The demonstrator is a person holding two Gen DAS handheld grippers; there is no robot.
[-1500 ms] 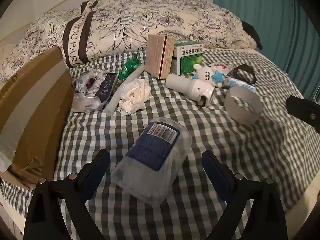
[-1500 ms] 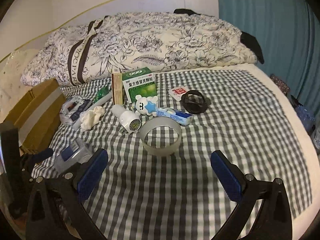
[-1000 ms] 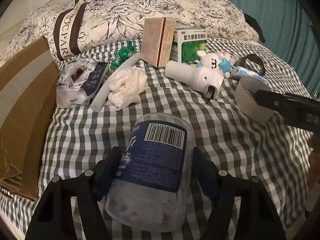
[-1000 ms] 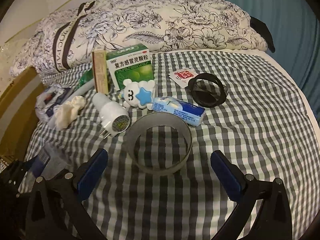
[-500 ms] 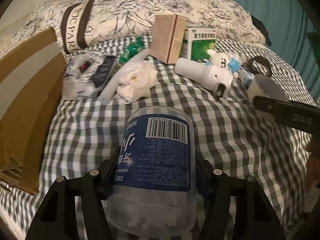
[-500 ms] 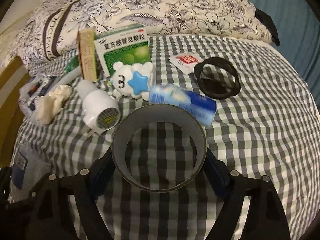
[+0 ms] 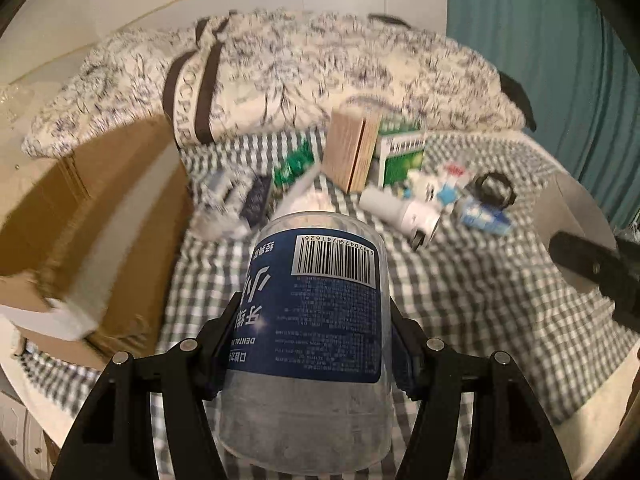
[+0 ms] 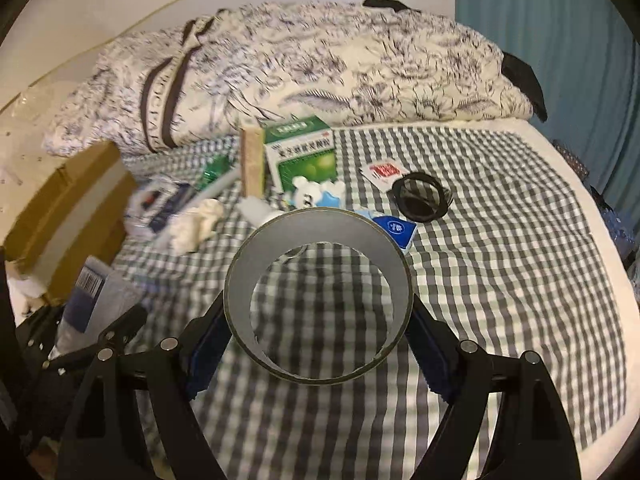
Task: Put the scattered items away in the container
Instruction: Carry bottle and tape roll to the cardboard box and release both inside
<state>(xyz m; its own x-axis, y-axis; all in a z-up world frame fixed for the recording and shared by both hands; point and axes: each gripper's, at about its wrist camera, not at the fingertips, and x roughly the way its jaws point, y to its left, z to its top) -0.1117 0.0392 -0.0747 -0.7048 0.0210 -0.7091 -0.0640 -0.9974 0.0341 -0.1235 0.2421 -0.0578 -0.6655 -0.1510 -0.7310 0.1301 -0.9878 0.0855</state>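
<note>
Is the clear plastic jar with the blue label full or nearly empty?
Nearly empty. Through the clear jar, held in the left gripper, only a thin whitish layer lies near its lower end.

"DENTAL" on floss jar (image 7: 320,320) label

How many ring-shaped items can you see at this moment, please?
2. The grey tape ring is clamped in the right gripper, above the checked sheet. The black ring lies on the sheet beyond it, beside the red-and-white sachet. Others may be hidden.
</note>
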